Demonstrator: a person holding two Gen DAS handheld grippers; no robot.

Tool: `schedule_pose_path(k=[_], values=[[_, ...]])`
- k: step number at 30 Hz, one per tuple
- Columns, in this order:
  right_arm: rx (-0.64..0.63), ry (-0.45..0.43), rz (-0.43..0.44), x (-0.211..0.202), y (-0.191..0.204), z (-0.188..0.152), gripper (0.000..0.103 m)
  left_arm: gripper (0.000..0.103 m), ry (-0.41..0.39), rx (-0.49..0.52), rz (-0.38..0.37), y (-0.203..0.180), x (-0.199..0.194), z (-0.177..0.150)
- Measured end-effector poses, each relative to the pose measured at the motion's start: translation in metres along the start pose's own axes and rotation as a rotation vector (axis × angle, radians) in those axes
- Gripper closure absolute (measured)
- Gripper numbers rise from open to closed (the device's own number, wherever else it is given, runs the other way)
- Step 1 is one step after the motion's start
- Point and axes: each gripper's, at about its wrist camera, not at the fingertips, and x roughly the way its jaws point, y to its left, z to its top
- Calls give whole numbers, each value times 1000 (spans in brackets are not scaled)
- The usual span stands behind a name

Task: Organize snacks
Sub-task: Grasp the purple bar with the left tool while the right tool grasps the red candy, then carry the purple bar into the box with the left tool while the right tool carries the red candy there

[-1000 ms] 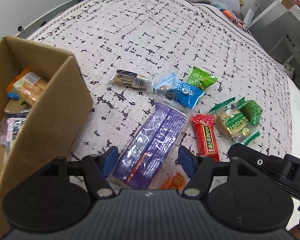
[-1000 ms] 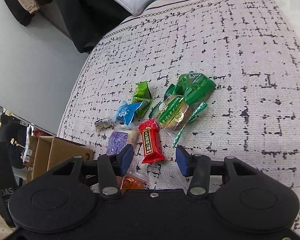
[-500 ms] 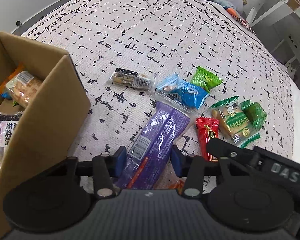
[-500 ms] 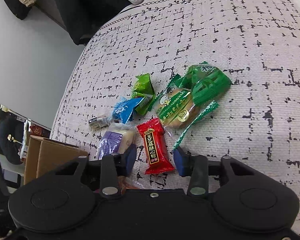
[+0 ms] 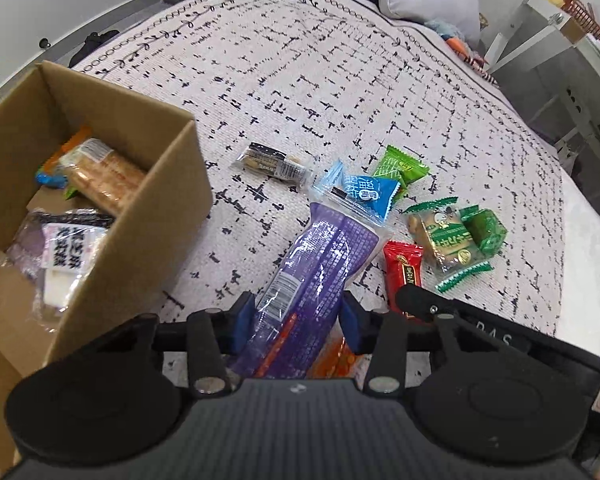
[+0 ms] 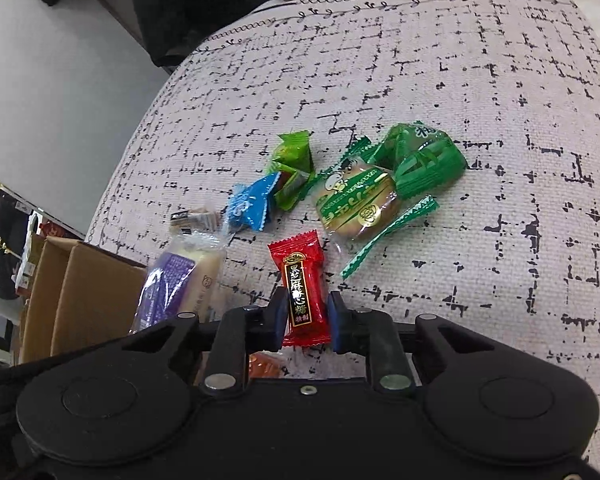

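Through the left wrist view, your left gripper (image 5: pixel 296 316) has its blue pads pressed against both sides of the long purple packet (image 5: pixel 320 268), which lies on the patterned cloth (image 5: pixel 300 80) just beside the cardboard box (image 5: pixel 140 216); it looks light, soft and crinkly, so the near end where you hold it will probably let the far end sag. Through the right wrist view, your right gripper (image 6: pixel 304 320) is closed on the lower half of the red candy (image 6: pixel 302 284), a small, slippery wrapper best pinched across its firm middle.
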Motion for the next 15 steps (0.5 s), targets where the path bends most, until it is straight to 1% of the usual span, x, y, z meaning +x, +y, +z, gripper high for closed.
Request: schedule_pose_path(k=[8, 15], values=[[-8, -60, 29, -30, 7, -2, 83, 58, -50, -13, -26, 6, -37, -8], [-44, -98, 55, -52, 30, -7, 83, 58, -108, -32, -42, 17, -72, -9]])
